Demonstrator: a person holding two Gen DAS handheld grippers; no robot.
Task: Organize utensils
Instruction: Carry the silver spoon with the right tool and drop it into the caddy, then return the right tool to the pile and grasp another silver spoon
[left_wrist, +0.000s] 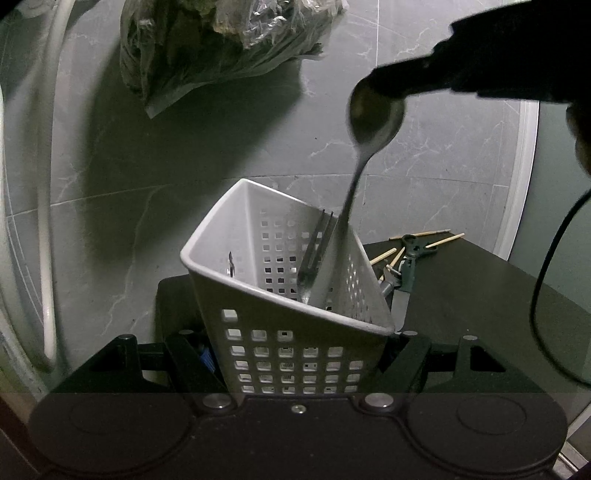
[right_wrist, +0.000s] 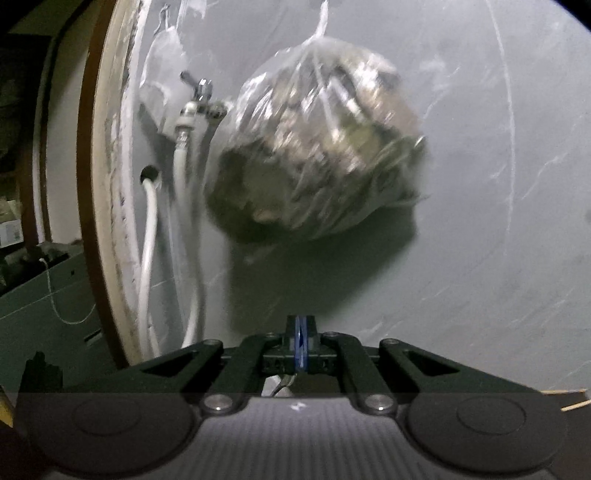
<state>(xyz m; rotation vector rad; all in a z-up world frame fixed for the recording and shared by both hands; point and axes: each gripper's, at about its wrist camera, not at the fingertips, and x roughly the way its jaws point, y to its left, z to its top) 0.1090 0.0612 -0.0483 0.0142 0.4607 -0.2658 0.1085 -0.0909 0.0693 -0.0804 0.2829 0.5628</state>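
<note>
Closest in, the left gripper (left_wrist: 295, 354) has its jaws clamped on a white perforated basket (left_wrist: 280, 295) tilted over a black table (left_wrist: 480, 295). A fork (left_wrist: 314, 251) leans inside it. The right gripper (right_wrist: 301, 347), jaws pressed together, pinches a spoon (left_wrist: 373, 122) by the bowl, handle down in the basket. Toothpicks (left_wrist: 439, 242) lie behind. A plastic bag (right_wrist: 317, 158) hangs on the wall. No legible writing anywhere.

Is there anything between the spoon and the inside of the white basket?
Nothing visible blocks it. The metal spoon, held by the right tool, already has its handle inside the white perforated plastic basket, beside a dark fork.
</note>
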